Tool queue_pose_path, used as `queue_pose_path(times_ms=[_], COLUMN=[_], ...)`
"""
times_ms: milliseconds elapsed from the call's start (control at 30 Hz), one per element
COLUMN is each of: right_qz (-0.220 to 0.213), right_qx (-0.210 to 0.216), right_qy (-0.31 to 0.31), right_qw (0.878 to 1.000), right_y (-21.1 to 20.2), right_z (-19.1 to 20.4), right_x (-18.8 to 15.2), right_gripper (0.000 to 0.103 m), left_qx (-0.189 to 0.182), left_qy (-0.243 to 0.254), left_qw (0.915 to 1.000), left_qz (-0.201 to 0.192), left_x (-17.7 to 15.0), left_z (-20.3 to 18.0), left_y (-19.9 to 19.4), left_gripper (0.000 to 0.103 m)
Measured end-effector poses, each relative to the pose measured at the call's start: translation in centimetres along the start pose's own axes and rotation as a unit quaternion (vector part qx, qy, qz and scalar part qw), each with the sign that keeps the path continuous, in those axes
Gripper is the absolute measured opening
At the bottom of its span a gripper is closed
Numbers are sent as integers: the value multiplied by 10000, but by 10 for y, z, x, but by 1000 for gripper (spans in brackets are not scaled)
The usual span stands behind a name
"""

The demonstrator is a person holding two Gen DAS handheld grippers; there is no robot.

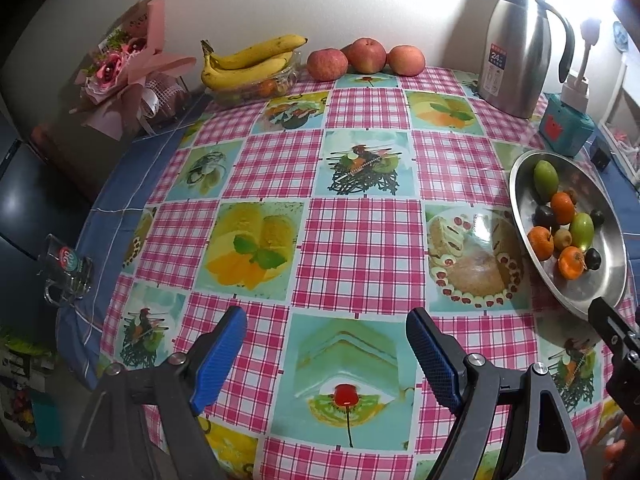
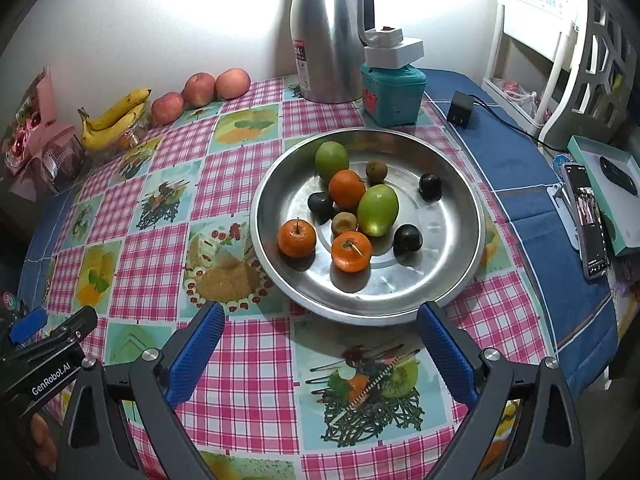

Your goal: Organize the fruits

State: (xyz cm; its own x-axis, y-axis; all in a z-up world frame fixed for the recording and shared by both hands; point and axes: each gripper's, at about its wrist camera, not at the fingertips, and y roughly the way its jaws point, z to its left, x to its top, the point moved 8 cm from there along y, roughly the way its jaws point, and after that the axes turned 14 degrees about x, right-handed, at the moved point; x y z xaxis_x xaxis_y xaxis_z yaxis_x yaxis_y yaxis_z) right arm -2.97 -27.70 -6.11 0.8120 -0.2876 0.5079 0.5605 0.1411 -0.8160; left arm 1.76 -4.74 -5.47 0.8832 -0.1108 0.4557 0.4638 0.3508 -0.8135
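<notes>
A round steel dish (image 2: 452, 220) (image 1: 524, 184) holds small fruit: three oranges (image 2: 297, 237), two green fruits (image 2: 378, 209), dark plums (image 2: 407, 239) and small brown fruits (image 2: 344, 222). At the table's back, bananas (image 1: 252, 62) lie on a glass bowl beside three apples (image 1: 366, 55). My right gripper (image 2: 320, 318) stands open just in front of the dish's near rim, nothing between its blue pads. My left gripper (image 1: 326, 320) is open over the bare patterned cloth, left of the dish.
A steel thermos jug (image 1: 520, 44) and a teal box (image 2: 394, 92) with a white lamp stand at the back. A pink bouquet (image 1: 128, 60) and a glass mug (image 1: 66, 276) sit at the left. A phone (image 2: 588, 220) and charger cable lie right.
</notes>
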Motion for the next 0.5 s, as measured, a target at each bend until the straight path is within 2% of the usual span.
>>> queue_pose_path(times_ms=[500], right_qz=[181], right_qx=[-52], right_qy=[-104], right_qw=[9998], right_y=[10], right_z=[6], right_x=[-2], right_gripper=[97], left_qx=[23], left_qy=[-14], left_qw=[10000], left_qz=[40], left_x=[2], left_z=[2], left_y=[4], left_gripper=[84])
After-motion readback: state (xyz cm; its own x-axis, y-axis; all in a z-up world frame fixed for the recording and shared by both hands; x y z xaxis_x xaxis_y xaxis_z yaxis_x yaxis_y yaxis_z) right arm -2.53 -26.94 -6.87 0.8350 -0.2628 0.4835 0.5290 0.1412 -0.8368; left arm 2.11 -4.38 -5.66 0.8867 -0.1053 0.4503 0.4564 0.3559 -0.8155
